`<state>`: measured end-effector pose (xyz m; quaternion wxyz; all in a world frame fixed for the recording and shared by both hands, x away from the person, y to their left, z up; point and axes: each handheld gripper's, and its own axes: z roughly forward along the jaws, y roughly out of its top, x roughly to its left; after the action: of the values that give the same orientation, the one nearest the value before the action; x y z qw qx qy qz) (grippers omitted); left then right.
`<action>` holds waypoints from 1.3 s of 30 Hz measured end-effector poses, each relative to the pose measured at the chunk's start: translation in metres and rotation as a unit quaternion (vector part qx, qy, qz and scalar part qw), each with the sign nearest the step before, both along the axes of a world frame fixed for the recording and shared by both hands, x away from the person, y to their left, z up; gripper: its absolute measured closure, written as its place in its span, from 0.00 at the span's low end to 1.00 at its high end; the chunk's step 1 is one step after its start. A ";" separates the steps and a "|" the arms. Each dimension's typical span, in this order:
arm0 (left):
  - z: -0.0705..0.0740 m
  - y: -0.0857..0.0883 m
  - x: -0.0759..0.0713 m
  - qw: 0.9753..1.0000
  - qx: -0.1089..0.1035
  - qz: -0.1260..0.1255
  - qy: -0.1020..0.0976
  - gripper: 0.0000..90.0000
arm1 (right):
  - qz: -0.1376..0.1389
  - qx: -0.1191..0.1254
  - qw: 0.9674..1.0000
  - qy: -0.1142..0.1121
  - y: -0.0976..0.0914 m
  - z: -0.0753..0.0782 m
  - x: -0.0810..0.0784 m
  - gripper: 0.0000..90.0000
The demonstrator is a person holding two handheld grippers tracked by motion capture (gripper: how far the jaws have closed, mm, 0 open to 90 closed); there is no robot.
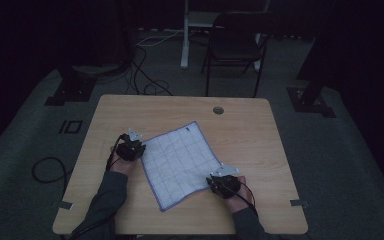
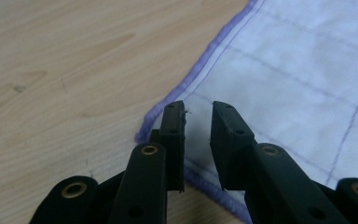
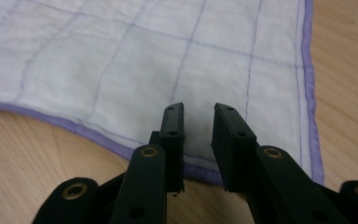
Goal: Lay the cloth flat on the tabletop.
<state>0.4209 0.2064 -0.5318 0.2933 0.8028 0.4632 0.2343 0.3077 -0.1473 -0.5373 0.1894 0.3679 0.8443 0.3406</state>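
A white cloth (image 1: 180, 160) with a thin purple grid and purple hem lies flat and turned askew on the wooden table (image 1: 250, 135). My left gripper (image 1: 141, 146) sits at the cloth's left corner. In the left gripper view the cloth (image 2: 298, 70) spreads to the right, and the left gripper (image 2: 198, 109) stands open, its jaws a little apart over the hemmed corner. My right gripper (image 1: 214, 179) rests at the cloth's near right edge. In the right gripper view that gripper (image 3: 198, 112) is open just above the hem of the cloth (image 3: 121, 60), with no fabric pinched.
A round cable hole (image 1: 218, 110) sits near the table's far edge. Beyond the table stand a dark folding chair (image 1: 235, 45) and a white post (image 1: 184, 35). Cables (image 1: 145, 80) trail over the grey floor, and dark stand bases (image 1: 70, 90) flank the table.
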 end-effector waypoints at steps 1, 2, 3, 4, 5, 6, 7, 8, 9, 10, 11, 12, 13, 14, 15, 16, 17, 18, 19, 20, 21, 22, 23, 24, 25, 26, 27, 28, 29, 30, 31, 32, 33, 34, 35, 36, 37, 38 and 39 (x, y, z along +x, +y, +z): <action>-0.001 0.000 0.000 1.000 0.000 0.001 0.002 0.84 | -0.003 -0.001 1.000 0.004 -0.002 -0.001 0.000 0.83; -0.002 0.001 -0.001 1.000 -0.005 0.002 0.001 0.85 | -0.004 0.000 1.000 0.005 -0.003 -0.001 0.000 0.83; -0.002 0.002 -0.001 1.000 -0.006 0.002 0.002 0.85 | -0.007 0.003 1.000 0.007 -0.004 -0.001 0.000 0.83; -0.002 0.002 -0.001 1.000 -0.006 0.002 0.002 0.85 | -0.008 0.003 1.000 0.008 -0.005 -0.002 0.001 0.82; -0.002 0.002 -0.001 1.000 -0.005 0.001 0.002 0.85 | -0.009 0.004 1.000 0.009 -0.006 -0.002 0.001 0.82; -0.002 0.002 -0.001 1.000 -0.004 0.000 0.002 0.85 | -0.010 0.004 1.000 0.009 -0.007 -0.002 0.001 0.82; -0.002 0.002 -0.002 1.000 -0.004 0.000 0.002 0.86 | -0.011 0.002 1.000 0.008 -0.007 -0.002 0.001 0.82; -0.002 0.002 -0.002 1.000 -0.005 0.001 0.003 0.86 | -0.011 0.001 1.000 0.007 -0.008 -0.002 0.002 0.82; -0.002 0.003 -0.002 1.000 -0.007 0.001 0.004 0.86 | -0.012 0.001 1.000 0.008 -0.008 -0.002 0.002 0.82; -0.002 0.003 -0.002 1.000 -0.009 0.002 0.005 0.86 | -0.014 0.002 1.000 0.009 -0.009 -0.002 0.002 0.82; -0.002 0.003 -0.003 1.000 -0.011 0.003 0.005 0.86 | -0.015 0.000 1.000 0.008 -0.010 -0.002 0.002 0.82; -0.002 0.003 -0.004 1.000 -0.010 0.002 0.004 0.86 | -0.016 0.000 1.000 0.008 -0.011 -0.002 0.003 0.82; -0.002 0.003 -0.004 1.000 -0.011 0.001 0.004 0.87 | -0.019 0.002 1.000 0.009 -0.012 -0.002 0.004 0.82; -0.002 0.004 -0.005 1.000 -0.013 0.002 0.004 0.87 | -0.020 0.003 1.000 0.009 -0.014 -0.002 0.005 0.82; -0.002 0.004 -0.005 1.000 -0.013 0.001 0.005 0.87 | -0.023 0.004 1.000 0.011 -0.014 -0.002 0.005 0.82; -0.002 0.004 -0.005 1.000 -0.014 0.000 0.004 0.87 | -0.024 0.002 1.000 0.010 -0.015 -0.002 0.005 0.81; -0.003 0.005 -0.006 1.000 -0.014 -0.001 0.004 0.87 | -0.026 0.003 1.000 0.010 -0.016 -0.002 0.005 0.81; -0.003 0.005 -0.005 1.000 -0.014 -0.001 0.004 0.87 | -0.027 0.003 1.000 0.011 -0.016 -0.001 0.005 0.81; -0.003 0.005 -0.005 1.000 -0.015 -0.001 0.004 0.87 | -0.028 0.003 1.000 0.012 -0.016 -0.001 0.005 0.82; -0.002 0.005 -0.005 1.000 -0.015 -0.001 0.005 0.87 | -0.028 0.002 1.000 0.010 -0.016 -0.001 0.005 0.82; -0.002 0.005 -0.005 1.000 -0.013 -0.001 0.006 0.86 | -0.027 -0.001 1.000 0.010 -0.015 -0.001 0.004 0.82; -0.002 0.005 -0.004 1.000 -0.013 -0.003 0.006 0.86 | -0.027 -0.002 1.000 0.010 -0.015 -0.001 0.003 0.83; -0.002 0.004 -0.003 1.000 -0.010 -0.003 0.007 0.86 | -0.027 -0.003 1.000 0.011 -0.014 -0.001 0.003 0.83; -0.002 0.004 -0.001 1.000 -0.009 -0.002 0.007 0.86 | -0.027 -0.003 1.000 0.011 -0.014 -0.001 0.002 0.83; -0.001 0.004 0.000 1.000 -0.008 -0.002 0.007 0.86 | -0.027 -0.001 1.000 0.011 -0.013 -0.001 0.000 0.83; -0.001 0.003 0.003 1.000 -0.006 -0.001 0.008 0.86 | -0.026 -0.001 1.000 0.011 -0.013 -0.001 0.000 0.83; -0.001 0.002 0.004 1.000 -0.004 -0.001 0.008 0.86 | -0.025 0.001 1.000 0.012 -0.011 -0.001 -0.003 0.83; -0.001 0.001 0.007 1.000 -0.004 0.000 0.007 0.86 | -0.024 0.002 1.000 0.012 -0.010 -0.001 -0.005 0.83; -0.001 0.000 0.009 1.000 -0.003 0.000 0.008 0.86 | -0.023 0.003 1.000 0.012 -0.009 -0.002 -0.007 0.83; -0.001 -0.001 0.011 1.000 -0.001 0.000 0.008 0.86 | -0.021 0.004 1.000 0.012 -0.008 -0.002 -0.010 0.83; -0.001 -0.002 0.012 1.000 -0.001 0.001 0.009 0.86 | -0.019 0.004 1.000 0.012 -0.006 -0.002 -0.013 0.84; 0.000 -0.004 0.015 1.000 -0.002 0.002 0.009 0.86 | -0.019 0.005 1.000 0.012 -0.005 -0.002 -0.015 0.84; 0.000 -0.006 0.017 1.000 0.000 0.003 0.009 0.86 | -0.014 0.005 1.000 0.011 -0.002 -0.002 -0.019 0.84; 0.000 -0.007 0.019 1.000 0.000 0.005 0.008 0.86 | -0.010 0.005 1.000 0.008 0.000 -0.003 -0.022 0.84; 0.000 -0.009 0.021 1.000 0.002 0.007 0.008 0.85 | -0.005 0.003 1.000 0.007 0.002 -0.003 -0.024 0.84; 0.000 -0.010 0.022 1.000 -0.001 0.011 0.008 0.83 | -0.002 0.003 1.000 0.007 0.004 -0.003 -0.027 0.85; 0.000 -0.011 0.022 1.000 -0.003 0.012 0.007 0.82 | 0.001 0.003 1.000 0.007 0.006 -0.003 -0.030 0.85; 0.002 -0.013 0.020 1.000 -0.009 0.010 0.005 0.81 | 0.003 0.003 1.000 0.006 0.007 -0.003 -0.031 0.85; 0.004 -0.014 0.018 1.000 -0.012 0.007 0.002 0.80 | 0.007 0.002 1.000 0.005 0.009 -0.003 -0.033 0.85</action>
<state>0.4386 0.1919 -0.5278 0.3005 0.7962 0.4724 0.2293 0.2747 -0.1388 -0.5403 0.1818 0.3640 0.8470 0.3421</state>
